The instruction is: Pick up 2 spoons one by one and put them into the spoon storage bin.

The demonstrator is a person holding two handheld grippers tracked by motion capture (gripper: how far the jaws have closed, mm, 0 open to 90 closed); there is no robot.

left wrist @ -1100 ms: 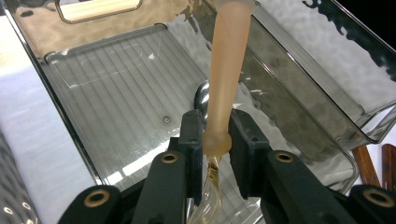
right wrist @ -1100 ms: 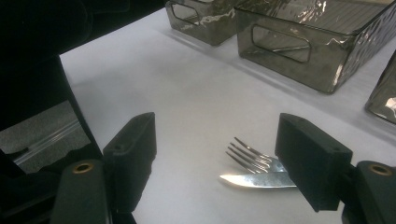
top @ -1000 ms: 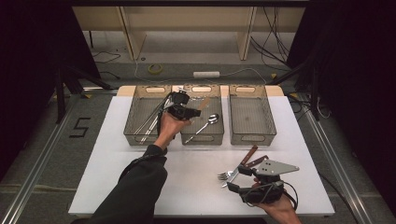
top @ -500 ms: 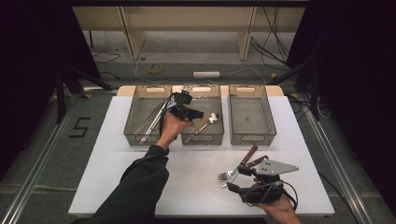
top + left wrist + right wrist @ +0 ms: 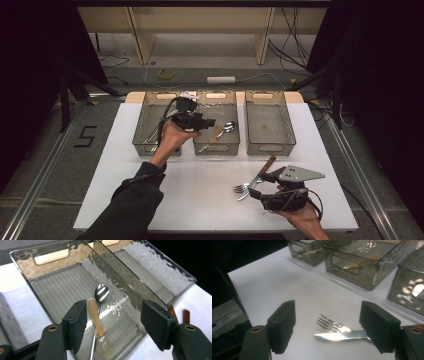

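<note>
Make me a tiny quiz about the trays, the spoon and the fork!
1. True or false: the spoon lies in the middle tray.
2. How many trays stand on the table?
3. What lies on the table by the right gripper? A) fork and knife B) a cup C) a plate

Key: 1 true, and the left gripper's jaws have just been opening, with the spoon dropping between them. 2 three. 3 A.
</note>
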